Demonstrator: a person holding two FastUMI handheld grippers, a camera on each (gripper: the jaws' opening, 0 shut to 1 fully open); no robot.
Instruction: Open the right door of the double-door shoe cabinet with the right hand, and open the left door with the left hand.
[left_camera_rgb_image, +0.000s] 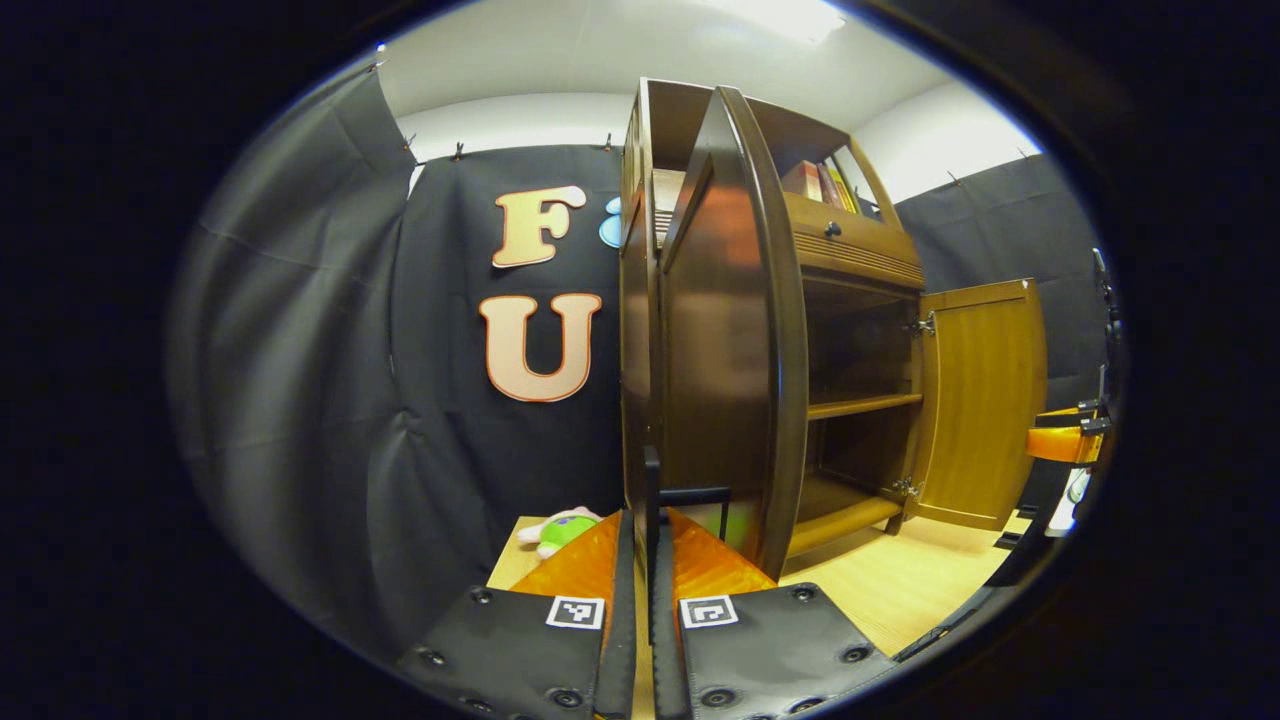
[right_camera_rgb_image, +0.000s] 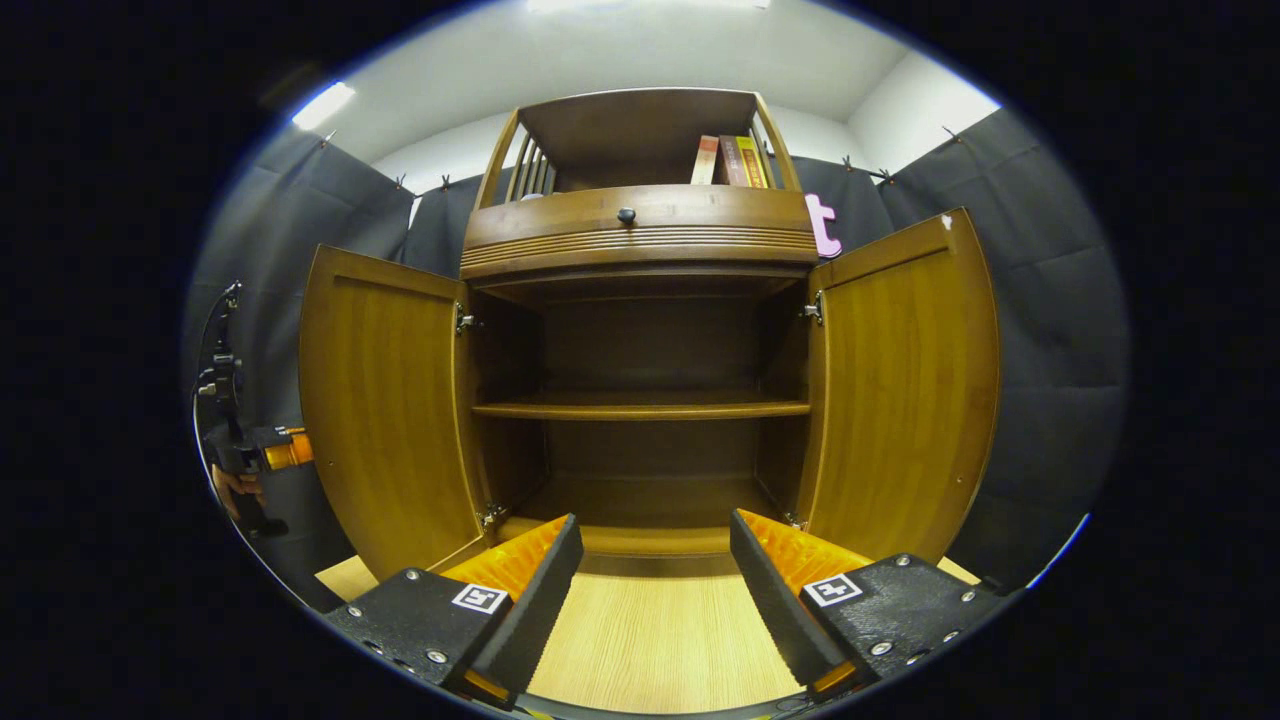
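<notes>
Holding the dark handle (left_camera_rgb_image: 690, 497) of the brown wooden left door (left_camera_rgb_image: 735, 330), the left gripper (left_camera_rgb_image: 643, 590) stands clamped; the right gripper (right_camera_rgb_image: 655, 590) stands spread, empty, facing the two-door shoe cabinet (right_camera_rgb_image: 640, 225). Both doors, left and right door (right_camera_rgb_image: 905, 385), stand swung wide. Judged final step; next move: release the handle. Count: two doors, one shelf (right_camera_rgb_image: 640, 409), three books (right_camera_rgb_image: 732, 160).

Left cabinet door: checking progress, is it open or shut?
Open. The left door stands swung out from the cabinet, baring its shelf.
</notes>
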